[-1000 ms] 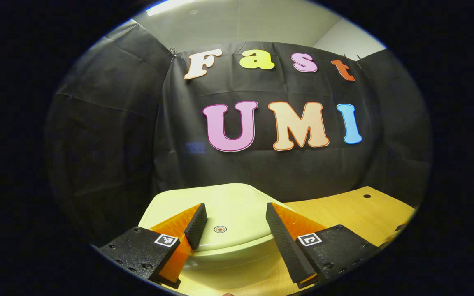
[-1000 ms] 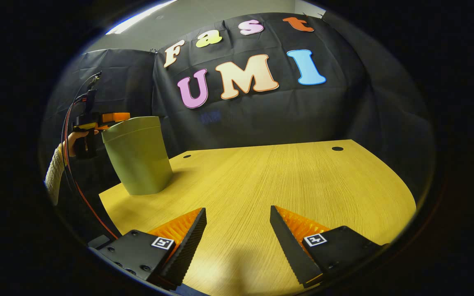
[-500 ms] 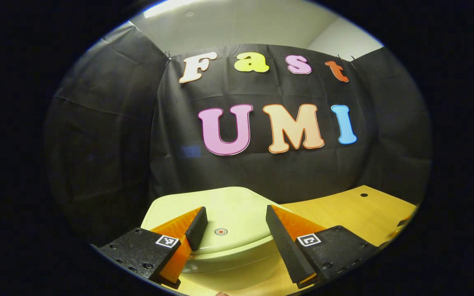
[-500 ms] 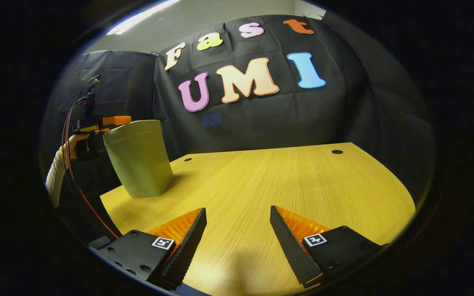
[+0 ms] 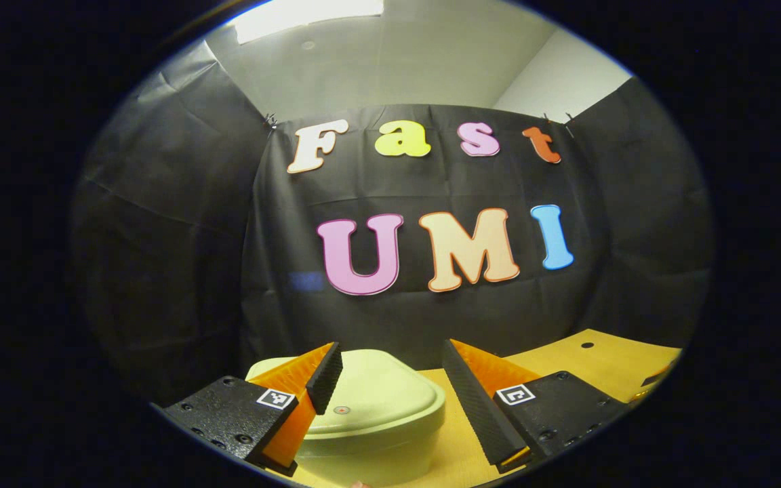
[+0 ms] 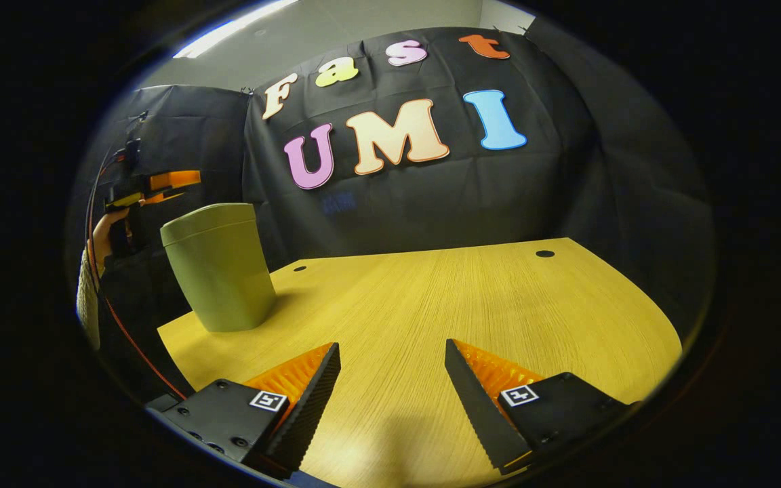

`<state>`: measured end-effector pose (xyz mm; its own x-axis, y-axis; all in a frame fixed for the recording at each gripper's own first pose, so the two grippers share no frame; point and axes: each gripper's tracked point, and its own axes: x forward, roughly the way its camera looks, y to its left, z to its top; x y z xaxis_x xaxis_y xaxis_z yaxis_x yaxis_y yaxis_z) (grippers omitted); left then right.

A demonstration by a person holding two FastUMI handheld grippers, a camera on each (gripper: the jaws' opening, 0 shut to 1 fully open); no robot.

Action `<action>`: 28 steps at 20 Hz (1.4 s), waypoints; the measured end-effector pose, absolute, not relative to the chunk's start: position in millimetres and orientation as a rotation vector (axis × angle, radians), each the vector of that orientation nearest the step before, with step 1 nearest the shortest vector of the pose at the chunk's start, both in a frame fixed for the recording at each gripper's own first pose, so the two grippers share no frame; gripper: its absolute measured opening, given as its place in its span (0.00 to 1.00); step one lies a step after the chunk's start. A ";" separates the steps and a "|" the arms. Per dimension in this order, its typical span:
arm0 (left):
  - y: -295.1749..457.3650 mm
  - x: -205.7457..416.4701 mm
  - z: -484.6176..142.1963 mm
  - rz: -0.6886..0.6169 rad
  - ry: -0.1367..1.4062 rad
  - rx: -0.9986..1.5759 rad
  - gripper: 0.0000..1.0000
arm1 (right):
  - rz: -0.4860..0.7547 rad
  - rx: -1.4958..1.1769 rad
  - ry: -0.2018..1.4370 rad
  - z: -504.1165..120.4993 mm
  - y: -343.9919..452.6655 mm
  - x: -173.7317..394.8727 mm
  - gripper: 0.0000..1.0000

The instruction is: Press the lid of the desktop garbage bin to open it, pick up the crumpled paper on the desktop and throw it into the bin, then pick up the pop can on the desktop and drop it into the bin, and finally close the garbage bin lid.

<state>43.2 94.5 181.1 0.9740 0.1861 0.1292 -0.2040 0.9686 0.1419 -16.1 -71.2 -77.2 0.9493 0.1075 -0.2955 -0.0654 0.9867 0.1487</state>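
The pale green garbage bin (image 6: 221,268) stands at the table's left end with its lid (image 5: 377,400) down; a small round button (image 5: 342,410) marks the lid. My left gripper (image 5: 387,369) hangs open above the lid, clear of it, and it appears in the right gripper view (image 6: 160,183) above and to the left of the bin, held by a hand (image 6: 102,234). My right gripper (image 6: 390,369) is open over bare tabletop with nothing between its fingers.
The wooden table (image 6: 472,305) has a rounded right end and small cable holes (image 6: 544,253) near the back. Black cloth walls close in behind and on both sides. A cable (image 6: 126,339) trails down from the left gripper.
My left gripper has risen away from the bin lid, which now looks smaller and lower. The right gripper has barely moved.
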 end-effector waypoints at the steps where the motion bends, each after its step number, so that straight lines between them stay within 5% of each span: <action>1: 77.9 42.3 177.6 0.164 -0.125 0.148 0.92 | 0.094 0.140 0.307 -76.4 -68.9 -16.3 0.98; 7: -3.1 33.4 131.6 -0.013 -0.179 0.036 0.92 | 0.068 0.105 0.283 -67.0 -69.2 -18.3 0.98; 16: -29.5 28.2 29.7 -0.049 -0.148 0.038 0.92 | 0.061 0.128 0.214 -50.9 -51.1 -6.8 0.98; 28: -26.1 15.8 -20.3 -0.098 -0.142 -0.005 0.92 | 0.087 0.076 0.140 -54.6 -8.8 3.2 0.98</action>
